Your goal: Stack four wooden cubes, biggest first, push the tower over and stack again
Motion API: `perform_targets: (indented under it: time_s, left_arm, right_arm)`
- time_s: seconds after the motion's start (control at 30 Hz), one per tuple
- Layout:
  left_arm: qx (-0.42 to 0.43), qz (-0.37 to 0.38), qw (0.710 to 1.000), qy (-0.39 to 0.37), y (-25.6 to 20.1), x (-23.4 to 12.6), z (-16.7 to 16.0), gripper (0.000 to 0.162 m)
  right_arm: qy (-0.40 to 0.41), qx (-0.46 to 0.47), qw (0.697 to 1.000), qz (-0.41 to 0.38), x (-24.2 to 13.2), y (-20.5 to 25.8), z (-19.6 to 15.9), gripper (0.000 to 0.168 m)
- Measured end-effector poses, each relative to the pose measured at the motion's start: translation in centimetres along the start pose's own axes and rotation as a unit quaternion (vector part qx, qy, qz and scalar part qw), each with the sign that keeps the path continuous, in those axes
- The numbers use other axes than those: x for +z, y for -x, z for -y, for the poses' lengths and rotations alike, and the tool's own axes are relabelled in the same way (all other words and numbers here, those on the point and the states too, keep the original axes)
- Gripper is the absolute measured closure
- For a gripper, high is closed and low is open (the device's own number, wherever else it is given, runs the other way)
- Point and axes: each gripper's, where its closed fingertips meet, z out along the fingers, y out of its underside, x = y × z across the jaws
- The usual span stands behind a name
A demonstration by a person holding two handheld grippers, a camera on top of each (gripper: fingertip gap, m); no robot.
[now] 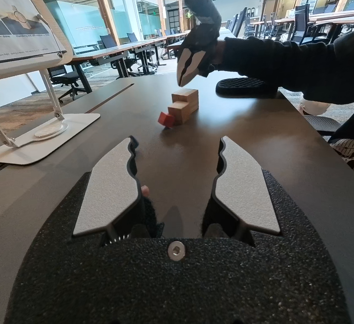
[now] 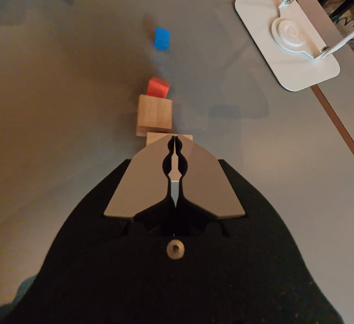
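Four cubes lie in a toppled row on the dark table (image 1: 239,142). The biggest wooden cube (image 1: 185,97) is farthest, then the medium wooden cube (image 1: 178,112), then a tilted, blurred red cube (image 1: 166,119). A blue cube (image 2: 162,39) lies apart; in the left wrist view only its corner (image 1: 135,141) shows behind my finger. My left gripper (image 1: 176,140) is open and empty, low over the table short of the cubes. My right gripper (image 1: 181,82) is shut and empty, tips just above the biggest cube (image 2: 153,138). The right wrist view also shows the medium cube (image 2: 154,115) and red cube (image 2: 158,87).
A white document stand (image 1: 28,27) with a flat base (image 1: 57,128) stands at the left; its base also shows in the right wrist view (image 2: 287,40). A black mesh pad (image 1: 245,86) lies behind the cubes. The table edge (image 1: 316,142) runs along the right.
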Motion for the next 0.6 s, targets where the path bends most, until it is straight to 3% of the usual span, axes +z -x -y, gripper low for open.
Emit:
perform_targets:
  time_s: [0.2, 0.47, 0.6]
  left_arm:
    - [-0.001, 0.0, 1.0, 0.001, 0.1, 0.0, -0.1, 0.079]
    - [-0.002, 0.003, 1.0, -0.002, 0.1, 0.0, -0.1, 0.079]
    - [-0.003, 0.004, 1.0, -0.005, 0.2, -0.1, 0.0, 0.079]
  right_arm:
    - [-0.081, 0.011, 0.997, 0.006, -2.4, 0.6, 1.5, 0.161]
    - [-0.261, 0.014, 0.965, 0.013, -7.4, 1.7, 3.5, 0.109]
    - [-0.297, 0.03, 0.954, 0.023, -7.9, 2.1, 3.1, 0.066]
